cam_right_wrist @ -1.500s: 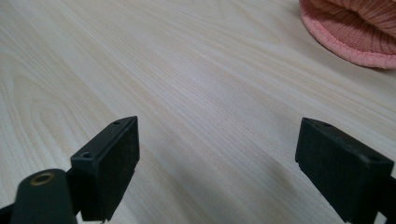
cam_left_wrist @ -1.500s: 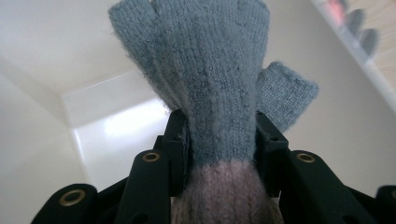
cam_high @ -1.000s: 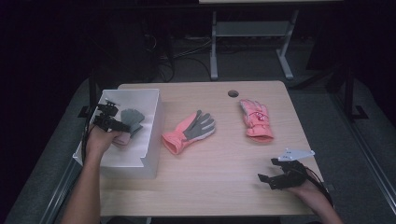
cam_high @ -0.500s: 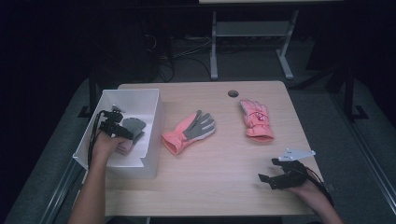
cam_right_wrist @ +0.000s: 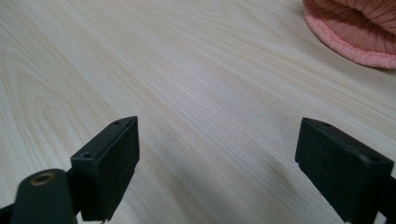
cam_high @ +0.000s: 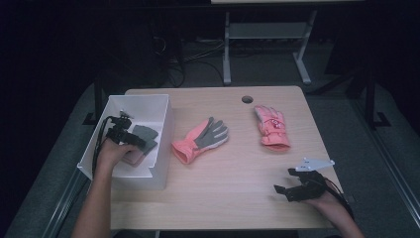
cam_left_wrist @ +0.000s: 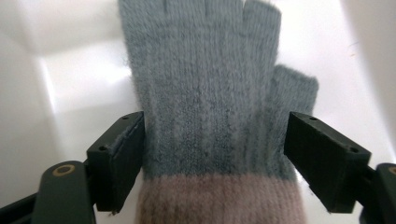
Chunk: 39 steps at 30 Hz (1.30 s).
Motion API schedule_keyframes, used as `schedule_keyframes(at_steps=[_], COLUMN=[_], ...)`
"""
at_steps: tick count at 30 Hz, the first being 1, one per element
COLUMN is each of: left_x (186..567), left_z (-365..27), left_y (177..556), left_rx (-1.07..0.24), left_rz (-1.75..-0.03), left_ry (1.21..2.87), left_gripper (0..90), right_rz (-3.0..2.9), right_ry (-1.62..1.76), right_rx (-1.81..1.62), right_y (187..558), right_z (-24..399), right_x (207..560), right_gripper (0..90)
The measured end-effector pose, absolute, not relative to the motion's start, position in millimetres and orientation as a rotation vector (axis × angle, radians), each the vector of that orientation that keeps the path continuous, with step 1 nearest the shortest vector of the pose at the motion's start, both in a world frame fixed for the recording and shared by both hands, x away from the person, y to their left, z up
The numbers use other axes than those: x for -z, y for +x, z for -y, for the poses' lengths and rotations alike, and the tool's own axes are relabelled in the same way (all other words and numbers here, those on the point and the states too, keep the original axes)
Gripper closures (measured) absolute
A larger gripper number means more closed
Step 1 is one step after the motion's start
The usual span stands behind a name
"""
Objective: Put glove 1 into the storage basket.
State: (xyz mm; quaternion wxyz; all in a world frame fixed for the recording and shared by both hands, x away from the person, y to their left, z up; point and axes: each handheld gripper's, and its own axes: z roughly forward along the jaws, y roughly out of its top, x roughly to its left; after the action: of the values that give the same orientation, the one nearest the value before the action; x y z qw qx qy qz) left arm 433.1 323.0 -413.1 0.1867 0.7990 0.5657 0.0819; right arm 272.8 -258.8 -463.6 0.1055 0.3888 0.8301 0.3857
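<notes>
**Left claw spread around a grey glove in the white box; right claw idle on the bench**

High view: the left claw (cam_high: 132,139) reaches into the white box (cam_high: 163,144) at the left side of the bench (cam_high: 237,193). The hand behind it hides the near end of the grey knit glove (cam_high: 145,135) lying on the box floor, so from here I cannot tell whether the jaws touch it. Right of the box lies a pink glove with a grey palm (cam_high: 202,140), and farther right a second pink glove (cam_high: 270,127), well apart from either claw. The right claw (cam_high: 287,191) rests low near the bench's front right corner, released, its grey plate on top.

Left gripper view: the left claw (cam_left_wrist: 212,158) stands open, one jaw at each side of the grey knit glove (cam_left_wrist: 210,102). The left jaw sits against the glove's edge; the right jaw is just beside it. The glove has a fuzzy grey-green body and a ribbed pinkish-brown cuff at the bottom, nearest the claw. Its fingertips are cut off by the top edge; the thumb points right. The white box (cam_left_wrist: 60,74) wall is overexposed.

Right gripper view: the right claw (cam_right_wrist: 217,168) is wide open over bare bench (cam_right_wrist: 187,84), gripping nothing. Ahead and to its right, a pink ribbed cuff (cam_right_wrist: 355,32) is cut off by the corner.
</notes>
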Motion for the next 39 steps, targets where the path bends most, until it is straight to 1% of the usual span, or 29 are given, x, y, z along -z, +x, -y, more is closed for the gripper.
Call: schedule_keyframes(at_steps=[3,7,12,17,26,32,37,39], left_x=[404.6,385.8,355.8,331.5,302.1,291.9,291.3,292.9], left_z=[-323.9,-323.4,-322.9,-311.1,-274.6,-244.3,-215.3,-203.5], left_y=[431.8,428.8,418.8,408.3,393.1,381.6,374.0,372.2], left_rx=[-0.226,-0.283,-0.301,-0.311,-0.287,-0.292,-0.264,-0.242], left_rz=[-1.553,-1.485,-1.402,-1.31,-1.143,-1.021,-0.929,-0.901], left_ry=[2.24,2.233,2.163,2.168,2.162,2.11,2.105,2.117], left_gripper=[20.2,19.3,18.3,18.2,18.6,20.9,23.8,28.5], right_rz=[-2.445,-2.447,-2.451,-2.453,-2.452,-2.452,-2.452,-2.45], right_ry=[1.145,1.153,1.153,1.147,1.15,1.153,1.155,1.155], right_rx=[-1.138,-1.139,-1.139,-1.138,-1.141,-1.138,-1.135,-1.138], right_y=[273.1,273.0,272.8,273.4,273.0,273.6,273.0,272.8], right_z=[258.9,258.4,257.8,256.7,256.9,256.5,257.0,257.7], right_x=[463.5,463.7,463.9,464.4,464.5,464.8,464.7,464.2], right_gripper=[13.3,13.4,13.3,13.4,13.4,13.4,13.5,13.5])
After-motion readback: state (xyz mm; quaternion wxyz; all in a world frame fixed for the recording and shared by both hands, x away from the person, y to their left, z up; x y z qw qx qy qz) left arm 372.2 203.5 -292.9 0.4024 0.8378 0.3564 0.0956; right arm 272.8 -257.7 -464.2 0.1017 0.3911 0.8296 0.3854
